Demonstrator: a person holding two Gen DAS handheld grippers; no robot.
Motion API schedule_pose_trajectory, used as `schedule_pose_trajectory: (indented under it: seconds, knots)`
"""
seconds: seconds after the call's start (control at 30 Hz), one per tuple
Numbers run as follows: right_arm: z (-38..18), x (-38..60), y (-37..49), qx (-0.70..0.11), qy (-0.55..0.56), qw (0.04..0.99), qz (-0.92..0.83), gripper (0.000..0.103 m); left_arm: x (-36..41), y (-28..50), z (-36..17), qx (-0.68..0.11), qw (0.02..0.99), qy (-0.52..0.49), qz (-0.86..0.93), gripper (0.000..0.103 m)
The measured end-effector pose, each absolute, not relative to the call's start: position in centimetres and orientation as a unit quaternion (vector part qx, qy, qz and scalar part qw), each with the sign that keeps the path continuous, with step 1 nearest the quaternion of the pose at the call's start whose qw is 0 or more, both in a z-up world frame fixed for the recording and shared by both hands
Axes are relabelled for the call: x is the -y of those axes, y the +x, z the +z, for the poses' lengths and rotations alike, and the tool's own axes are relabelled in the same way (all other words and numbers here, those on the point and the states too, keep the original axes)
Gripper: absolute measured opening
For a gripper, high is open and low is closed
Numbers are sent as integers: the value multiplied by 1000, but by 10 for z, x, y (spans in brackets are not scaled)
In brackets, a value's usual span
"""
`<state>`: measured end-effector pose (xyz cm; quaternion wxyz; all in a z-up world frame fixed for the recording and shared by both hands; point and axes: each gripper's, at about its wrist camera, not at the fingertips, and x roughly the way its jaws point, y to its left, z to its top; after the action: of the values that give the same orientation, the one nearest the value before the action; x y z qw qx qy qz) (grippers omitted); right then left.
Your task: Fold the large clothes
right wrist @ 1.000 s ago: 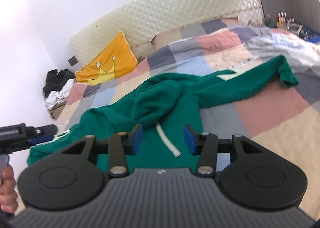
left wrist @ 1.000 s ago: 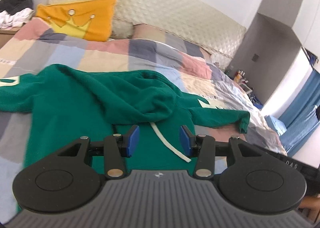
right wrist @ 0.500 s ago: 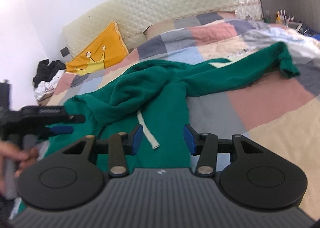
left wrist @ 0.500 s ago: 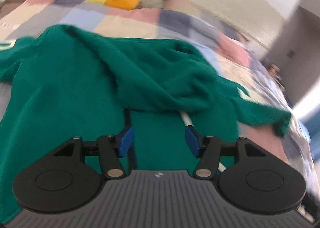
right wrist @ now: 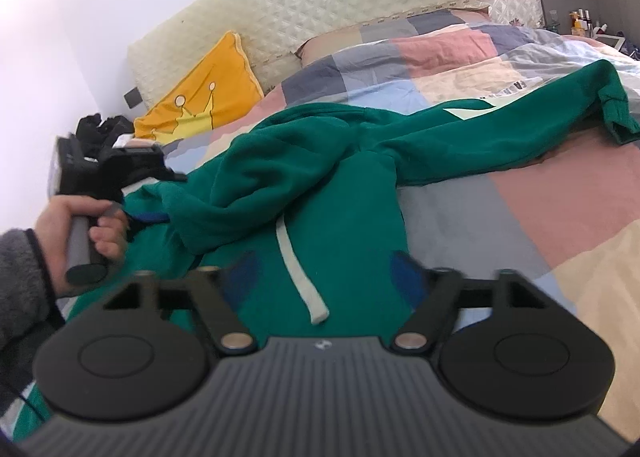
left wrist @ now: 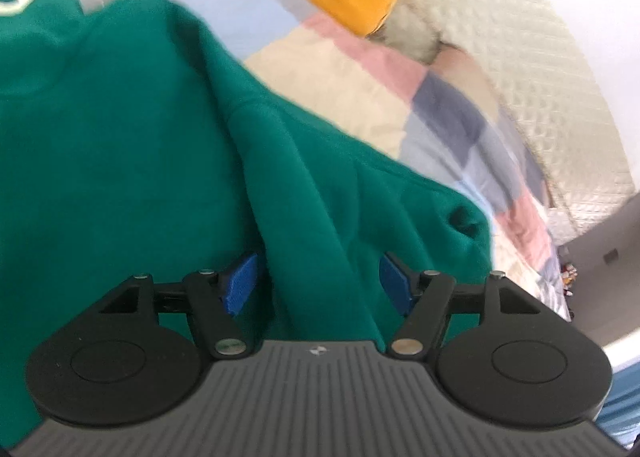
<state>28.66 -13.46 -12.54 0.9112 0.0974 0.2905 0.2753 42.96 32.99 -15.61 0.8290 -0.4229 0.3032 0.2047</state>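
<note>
My left tongs (left wrist: 318, 283) are opening astride a raised ridge of the green hoodie (right wrist: 332, 193), pads not pressing; my right tongs (right wrist: 320, 275) are opening over its white drawstring (right wrist: 298, 269), holding nothing. The hoodie sprawls crumpled on the bed (right wrist: 560, 225); closing here, I risk pinching doubled layers or only the cord, dragging the fold crooked.

Rumpled green hoodie (right wrist: 328, 185) spread on bed

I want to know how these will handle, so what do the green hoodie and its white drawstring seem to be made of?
Green hoodie: looks like thick matte fleece or cotton knit, with soft rounded folds and a ribbed cuff at the sleeve end; exact fibre unclear. White drawstring: looks like flat woven cotton tape, matte, lying limp on the chest.
</note>
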Motion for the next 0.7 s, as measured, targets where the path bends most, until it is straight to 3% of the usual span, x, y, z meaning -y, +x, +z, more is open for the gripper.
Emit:
schedule_pose_trajectory:
  seconds: [0.13, 0.17, 0.23, 0.27, 0.43, 0.53, 0.7]
  knots:
    - [-134, 125, 298, -296, 96, 908, 280, 81, -333, 455, -175, -315, 828, -406, 227, 67]
    - [-138, 123, 300, -300, 94, 907, 279, 81, -334, 461, -176, -314, 830, -399, 230, 47]
    - [-144, 120, 304, -309, 90, 905, 276, 81, -336, 474, -176, -327, 837, -373, 231, 20]
    - [-147, 119, 305, -314, 90, 905, 274, 81, -339, 479, -174, -330, 841, -368, 221, 13]
    - [-151, 115, 308, -318, 90, 906, 265, 81, -365, 487, -138, -295, 863, -362, 193, 10]
    - [-150, 115, 307, -314, 92, 908, 263, 81, -393, 496, -109, -261, 886, -307, 230, 10]
    - [-151, 114, 306, -314, 89, 907, 265, 81, -424, 516, -123, -284, 868, -274, 303, 11]
